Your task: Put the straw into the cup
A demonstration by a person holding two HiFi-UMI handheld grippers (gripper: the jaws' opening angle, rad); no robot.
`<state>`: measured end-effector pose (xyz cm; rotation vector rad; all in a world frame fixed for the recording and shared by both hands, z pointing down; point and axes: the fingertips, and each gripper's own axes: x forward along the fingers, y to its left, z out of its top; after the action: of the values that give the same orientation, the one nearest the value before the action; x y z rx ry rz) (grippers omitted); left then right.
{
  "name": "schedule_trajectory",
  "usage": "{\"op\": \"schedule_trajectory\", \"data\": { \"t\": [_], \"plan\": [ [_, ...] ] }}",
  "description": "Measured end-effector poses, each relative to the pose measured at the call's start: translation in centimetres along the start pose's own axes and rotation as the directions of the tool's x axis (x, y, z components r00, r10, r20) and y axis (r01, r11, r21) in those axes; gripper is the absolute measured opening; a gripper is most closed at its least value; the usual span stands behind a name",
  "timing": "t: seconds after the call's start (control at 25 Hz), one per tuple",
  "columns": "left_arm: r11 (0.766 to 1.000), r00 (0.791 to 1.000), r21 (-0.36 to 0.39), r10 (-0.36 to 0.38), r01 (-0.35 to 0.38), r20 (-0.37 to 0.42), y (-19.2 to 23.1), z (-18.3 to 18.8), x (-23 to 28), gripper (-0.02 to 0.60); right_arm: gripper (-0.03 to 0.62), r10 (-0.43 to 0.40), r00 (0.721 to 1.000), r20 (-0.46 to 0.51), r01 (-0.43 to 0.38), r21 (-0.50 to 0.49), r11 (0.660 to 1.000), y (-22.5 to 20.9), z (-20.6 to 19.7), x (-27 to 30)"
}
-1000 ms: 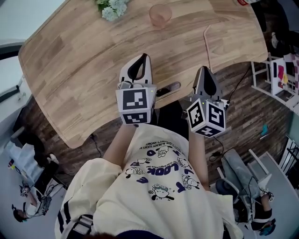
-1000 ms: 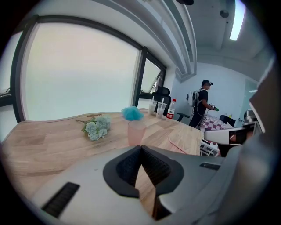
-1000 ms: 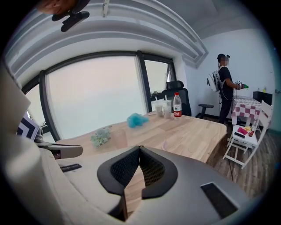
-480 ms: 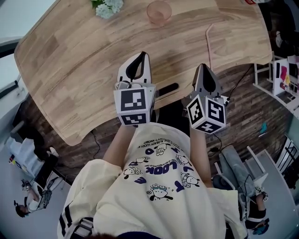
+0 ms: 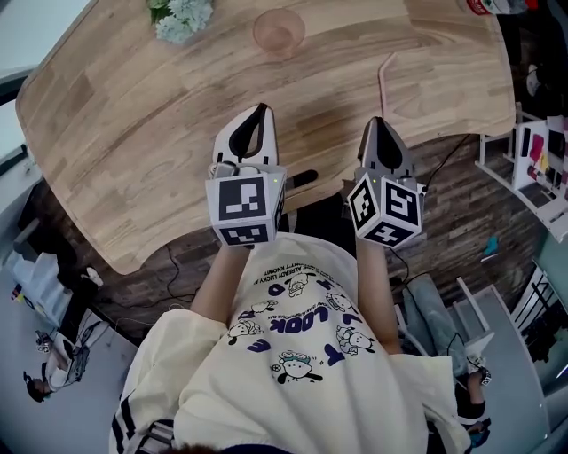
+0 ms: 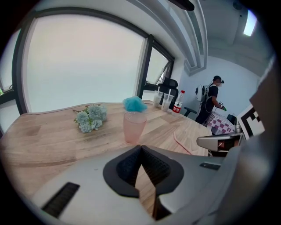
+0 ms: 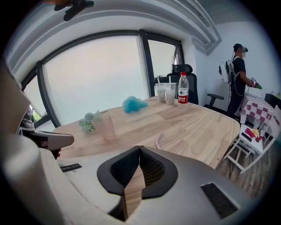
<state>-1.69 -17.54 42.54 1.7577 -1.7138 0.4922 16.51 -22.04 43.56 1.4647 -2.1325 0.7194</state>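
A pink translucent cup stands upright at the far middle of the wooden table; it also shows in both gripper views. A pink straw lies flat on the table to the cup's right. My left gripper hovers over the table's near edge, short of the cup, shut with nothing in it. The right gripper sits at the near end of the straw, apart from it, jaws also shut and empty.
Pale blue flowers lie left of the cup. A blue fluffy thing, a bottle and clear cups stand at the far end. A person stands beyond the table, near a white rack.
The head view has drifted, so the table and cup sit a little further left in the picture. Both grippers stay shut near the table's near edge.
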Motion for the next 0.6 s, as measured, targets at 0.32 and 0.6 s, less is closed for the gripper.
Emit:
{"op": "schedule_trajectory", "data": {
  "t": [0.32,0.6],
  "plan": [
    [0.998,0.998,-0.039,0.051,-0.053,-0.044,-0.7,-0.5,1.7,0.028,0.015,0.059,0.993,-0.097,-0.06,-0.002,0.998,-1.8,-0.6,2.5],
    [0.997,0.995,-0.047,0.057,-0.061,-0.078,-1.6,-1.0,3.3,0.028,0.031,0.083,0.985,-0.154,-0.092,-0.056,0.994,-3.2,-0.9,3.8]
  ]
}}
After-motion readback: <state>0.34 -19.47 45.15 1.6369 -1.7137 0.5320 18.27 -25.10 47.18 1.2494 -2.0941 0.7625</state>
